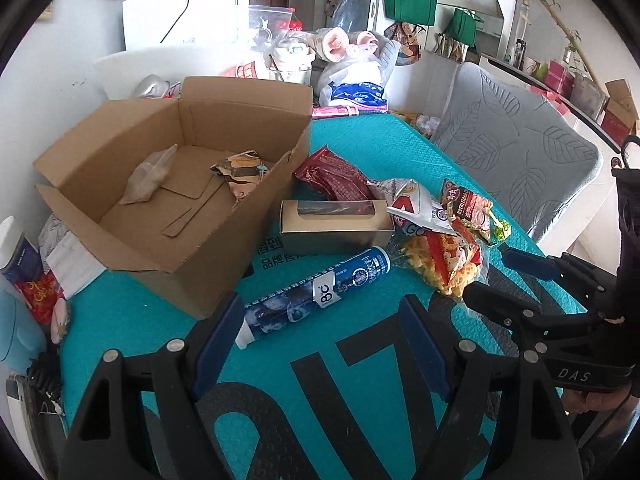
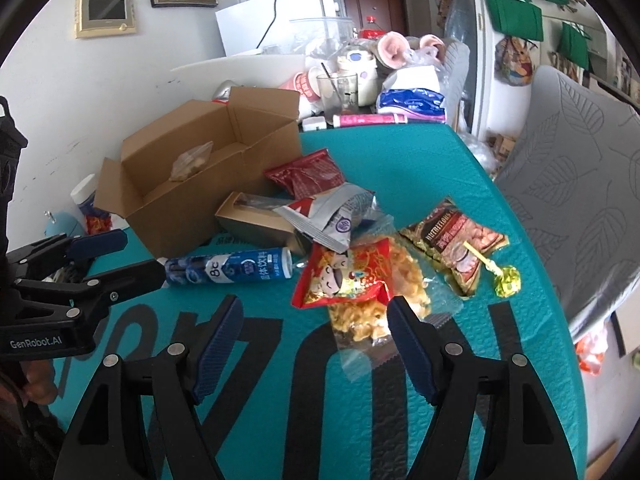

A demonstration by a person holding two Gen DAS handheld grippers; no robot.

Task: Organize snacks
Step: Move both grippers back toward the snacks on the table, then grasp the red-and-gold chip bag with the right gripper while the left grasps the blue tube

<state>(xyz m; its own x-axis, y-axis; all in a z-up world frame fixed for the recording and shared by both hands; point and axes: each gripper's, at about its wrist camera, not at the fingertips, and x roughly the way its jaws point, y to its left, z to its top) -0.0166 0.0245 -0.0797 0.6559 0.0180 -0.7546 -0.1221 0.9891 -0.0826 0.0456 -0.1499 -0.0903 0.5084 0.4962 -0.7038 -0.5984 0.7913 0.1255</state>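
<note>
Step in hand: the approach — both grippers hang over the snack pile, nothing yet picked up.
Left gripper (image 1: 324, 344): jaws stand wide and empty, framing the near end of the blue tube (image 1: 316, 294) lying on the teal mat (image 1: 380, 140).
Right gripper (image 2: 314, 340): jaws wide, gripping nothing; the clear bag of yellow crisps (image 2: 376, 300) lies just ahead, under the red packet (image 2: 344, 276).
Cardboard box (image 1: 172, 184): open, beside the pile, two packets already inside.
Still loose: windowed carton (image 1: 336, 226), dark red pouch (image 1: 332, 176), silver packet (image 2: 332, 216), nut bag (image 2: 456, 248), lollipop (image 2: 506, 280).
Next move, as judged: lower one gripper further, close on the tube or crisps — then carry to the box.
</note>
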